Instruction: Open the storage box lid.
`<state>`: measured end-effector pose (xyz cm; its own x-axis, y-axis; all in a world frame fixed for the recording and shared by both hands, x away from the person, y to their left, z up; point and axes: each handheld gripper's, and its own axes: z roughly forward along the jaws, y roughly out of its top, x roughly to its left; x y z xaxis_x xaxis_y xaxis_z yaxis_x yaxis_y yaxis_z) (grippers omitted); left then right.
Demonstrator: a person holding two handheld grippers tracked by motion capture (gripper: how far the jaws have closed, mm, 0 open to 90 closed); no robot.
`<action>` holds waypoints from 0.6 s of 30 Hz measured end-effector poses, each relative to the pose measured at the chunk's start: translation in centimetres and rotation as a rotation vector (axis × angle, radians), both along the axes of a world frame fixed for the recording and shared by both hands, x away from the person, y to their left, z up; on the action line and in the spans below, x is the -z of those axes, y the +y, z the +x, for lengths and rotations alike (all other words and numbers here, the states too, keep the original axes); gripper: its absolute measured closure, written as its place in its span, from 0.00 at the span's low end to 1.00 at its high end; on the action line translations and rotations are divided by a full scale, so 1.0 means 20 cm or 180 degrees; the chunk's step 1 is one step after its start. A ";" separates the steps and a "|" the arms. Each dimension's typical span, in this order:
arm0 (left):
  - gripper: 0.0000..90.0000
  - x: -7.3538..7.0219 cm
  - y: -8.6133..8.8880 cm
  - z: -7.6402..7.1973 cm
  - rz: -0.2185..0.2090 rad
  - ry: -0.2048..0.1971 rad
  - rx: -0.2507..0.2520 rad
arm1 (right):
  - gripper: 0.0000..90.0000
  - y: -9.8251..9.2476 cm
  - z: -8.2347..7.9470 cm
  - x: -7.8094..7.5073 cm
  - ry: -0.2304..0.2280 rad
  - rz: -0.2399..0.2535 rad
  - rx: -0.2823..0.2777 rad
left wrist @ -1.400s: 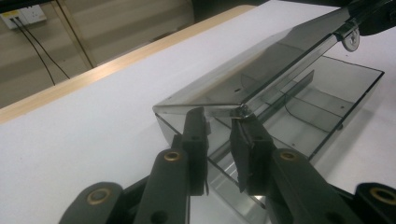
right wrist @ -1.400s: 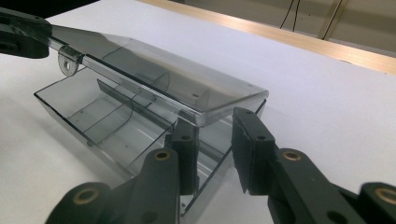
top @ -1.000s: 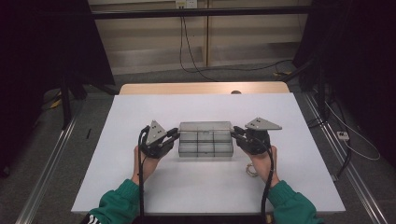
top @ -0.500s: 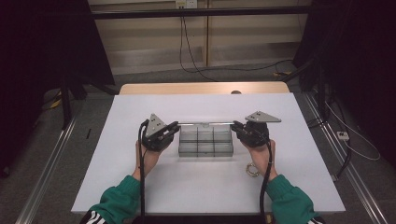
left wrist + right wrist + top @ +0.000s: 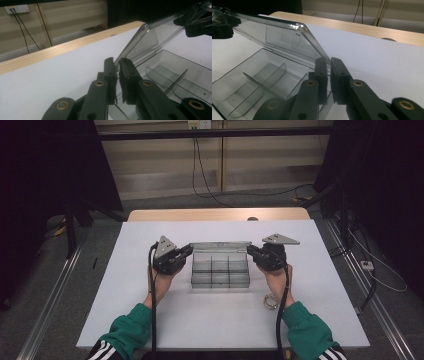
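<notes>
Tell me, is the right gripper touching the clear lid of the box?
Touching. In the right gripper view, the right gripper is shut on the edge of the lid.

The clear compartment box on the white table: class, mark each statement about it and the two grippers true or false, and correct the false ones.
1. The lid of the clear compartment box is raised. True.
2. The left gripper has its jaws wide open, clear of the lid. False: they are shut on the lid's edge.
3. The right gripper pinches the lid's other end. True.
4. The compartments hold screws. False: they look empty.
5. A small metal ring lies on the white table near the person's right wrist. True.
6. The box stands on the floor. False: it stands on the table.
</notes>
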<state>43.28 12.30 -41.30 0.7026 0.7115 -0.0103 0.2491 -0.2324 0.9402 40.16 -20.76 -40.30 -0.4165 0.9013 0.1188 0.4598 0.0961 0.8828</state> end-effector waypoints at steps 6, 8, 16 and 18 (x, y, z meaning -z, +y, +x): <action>0.94 0.01 -0.01 0.02 -0.0004 0.0012 -0.0036 | 0.94 -0.01 0.03 0.00 0.0030 0.0068 0.0026; 0.94 0.01 -0.01 0.03 0.0002 0.0017 -0.0054 | 0.94 -0.01 0.03 0.01 0.0034 0.0070 0.0031; 0.94 0.03 -0.02 0.05 0.0020 0.0044 -0.0078 | 0.94 -0.01 0.05 0.02 0.0075 0.0127 0.0060; 0.94 0.03 -0.03 0.05 0.0015 0.0046 -0.0083 | 0.94 -0.01 0.05 0.02 0.0075 0.0130 0.0062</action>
<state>44.26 11.79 -41.84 0.6837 0.7296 -0.0169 0.2686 -0.2300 0.9354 41.19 -20.90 -40.64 -0.3957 0.9034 0.1652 0.4820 0.0511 0.8747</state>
